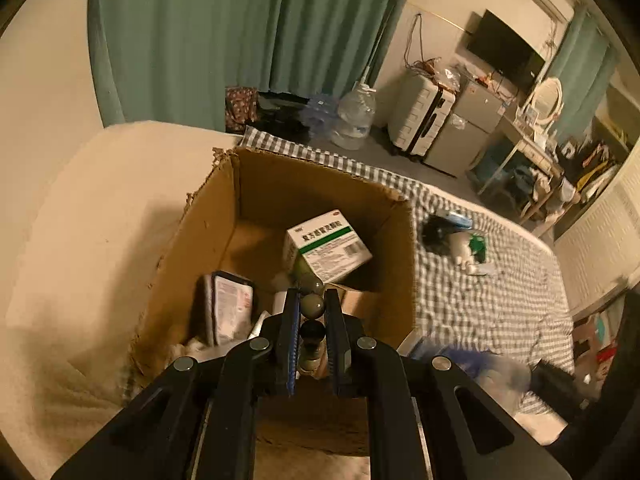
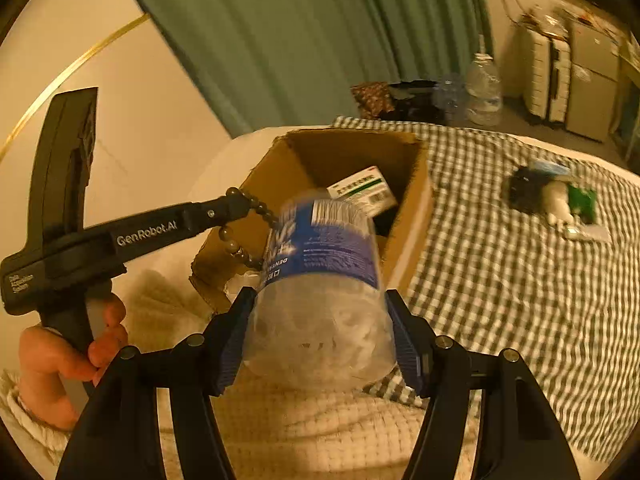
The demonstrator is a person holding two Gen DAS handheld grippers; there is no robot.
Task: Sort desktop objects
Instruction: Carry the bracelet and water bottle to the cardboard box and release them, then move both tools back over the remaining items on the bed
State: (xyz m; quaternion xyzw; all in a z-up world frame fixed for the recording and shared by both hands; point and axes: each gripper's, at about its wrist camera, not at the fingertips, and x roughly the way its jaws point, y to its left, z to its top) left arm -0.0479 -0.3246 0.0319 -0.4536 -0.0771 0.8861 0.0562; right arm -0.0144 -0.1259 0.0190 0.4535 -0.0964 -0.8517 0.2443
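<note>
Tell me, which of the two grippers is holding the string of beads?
The left gripper holds the bead bracelet, its jaws nearly shut on the thin strand above the cardboard box. The right gripper instead grips a clear plastic bottle with a blue label.

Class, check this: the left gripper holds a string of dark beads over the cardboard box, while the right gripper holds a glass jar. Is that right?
One error: the right gripper holds a clear plastic bottle with a blue label, not a glass jar, as the right wrist view shows. The left gripper does hold the string of dark beads over the cardboard box.
</note>
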